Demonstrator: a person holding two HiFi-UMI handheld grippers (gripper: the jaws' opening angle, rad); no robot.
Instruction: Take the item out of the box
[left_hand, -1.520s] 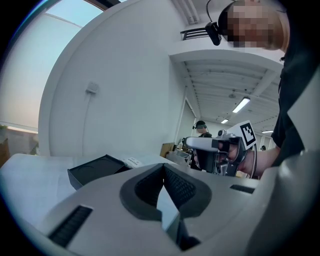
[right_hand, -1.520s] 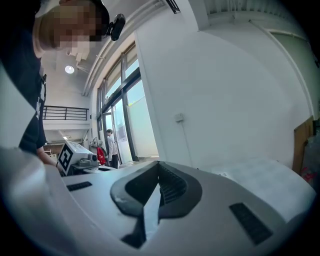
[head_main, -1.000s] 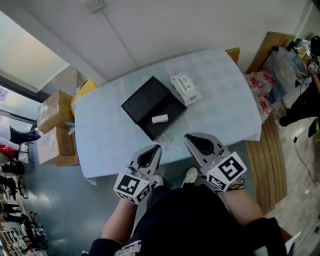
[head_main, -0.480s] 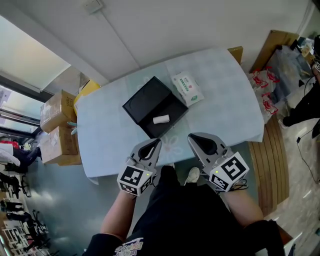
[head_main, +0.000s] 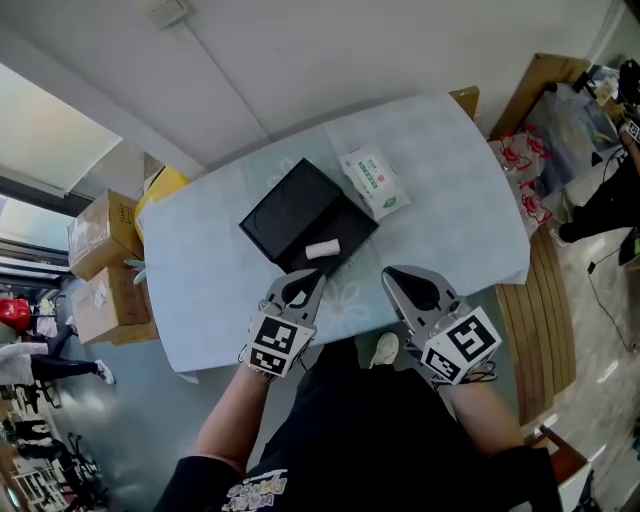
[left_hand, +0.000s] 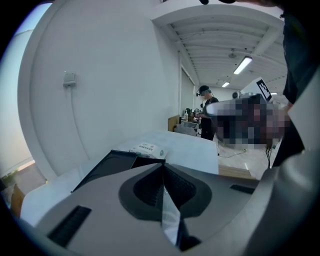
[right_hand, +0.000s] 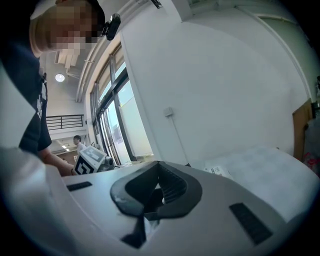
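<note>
Since a second ago our left gripper (head_main: 317, 276) has pushed forward over the table's near edge and its tip now sits just beside the near corner of the black box (head_main: 292, 203); our right gripper (head_main: 392, 274) has edged forward only a little. The white item (head_main: 322, 249) has not moved and lies in the box's near half, with neither gripper touching it. It looks like a small roll, though at this size we can't be sure. From the head view we also see a tissue packet (head_main: 373, 180) just beyond the box on the pale blue table (head_main: 455, 205), and cardboard cartons (head_main: 98, 228) on the floor off to the left.

In the left gripper view, our left gripper (left_hand: 163, 165) has its jaws pressed together with nothing between them. The box (left_hand: 106, 166) shows just past them, the packet (left_hand: 147, 148) behind it; the item is not visible here.

In the right gripper view, our right gripper (right_hand: 159, 163) is likewise closed and empty, its tips meeting. The packet (right_hand: 216, 171) lies ahead to the right, and the left gripper's marker cube (right_hand: 90, 160) shows at the left.
</note>
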